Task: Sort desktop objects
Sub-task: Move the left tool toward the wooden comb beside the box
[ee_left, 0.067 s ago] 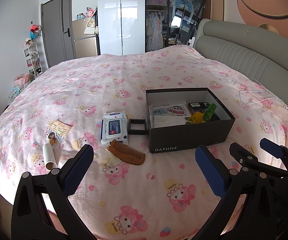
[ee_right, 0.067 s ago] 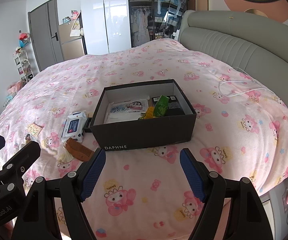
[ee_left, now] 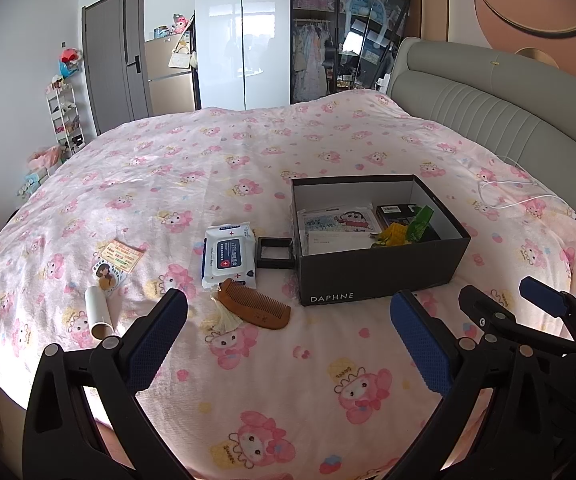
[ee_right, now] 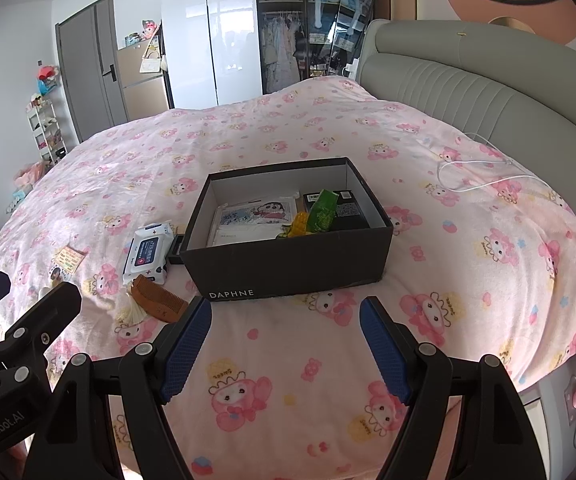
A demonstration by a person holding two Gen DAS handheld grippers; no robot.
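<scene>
While both grippers — left gripper [ee_left: 288, 332], right gripper [ee_right: 286, 338] — gape empty, the box [ee_right: 288, 268] holds papers and packets.

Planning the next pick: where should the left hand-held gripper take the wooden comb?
Probably across the comb's solid spine, coming from above. It lies flat on the blanket, teeth facing the box, tassel at its left end. The left hand-held gripper is open.

Pink cartoon-print blanket [ee_left: 168, 184] covers bed; grey padded headboard [ee_left: 508, 120] at two o'clock, white cable [ee_left: 508, 196] just below it.
</scene>
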